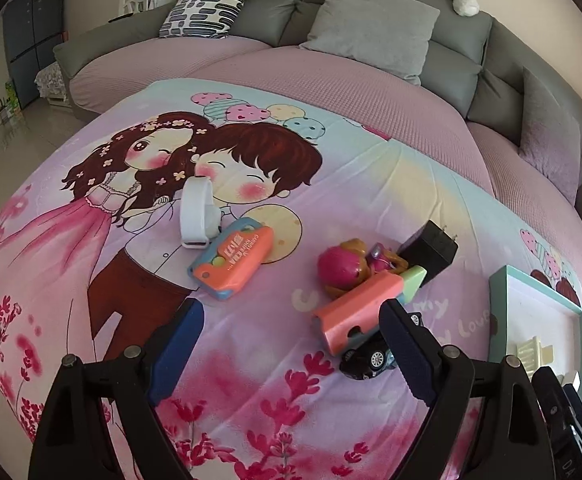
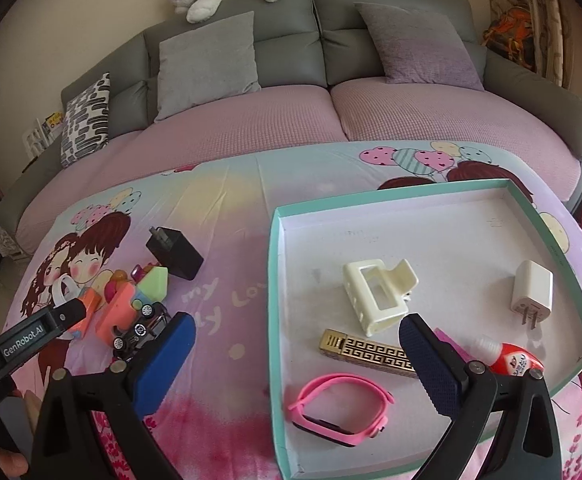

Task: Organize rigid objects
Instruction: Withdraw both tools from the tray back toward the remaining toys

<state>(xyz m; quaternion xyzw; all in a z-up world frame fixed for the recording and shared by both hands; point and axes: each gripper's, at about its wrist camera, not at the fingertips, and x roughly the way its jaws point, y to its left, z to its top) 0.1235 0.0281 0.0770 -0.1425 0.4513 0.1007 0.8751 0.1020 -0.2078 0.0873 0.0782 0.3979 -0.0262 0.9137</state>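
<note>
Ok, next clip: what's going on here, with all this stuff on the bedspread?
A person with two handheld grippers is sorting small items into a teal tray. Both the left gripper and right gripper are open and hold nothing. Already in the tray: a cream hair clip, white charger, gold bar, pink watch and glue bottle. A toy car, black charger and other toys still lie outside.

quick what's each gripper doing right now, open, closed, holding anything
Left gripper: open, holding nothing, above the cloth near the toy car.
Right gripper: open, holding nothing, over the tray.
</note>
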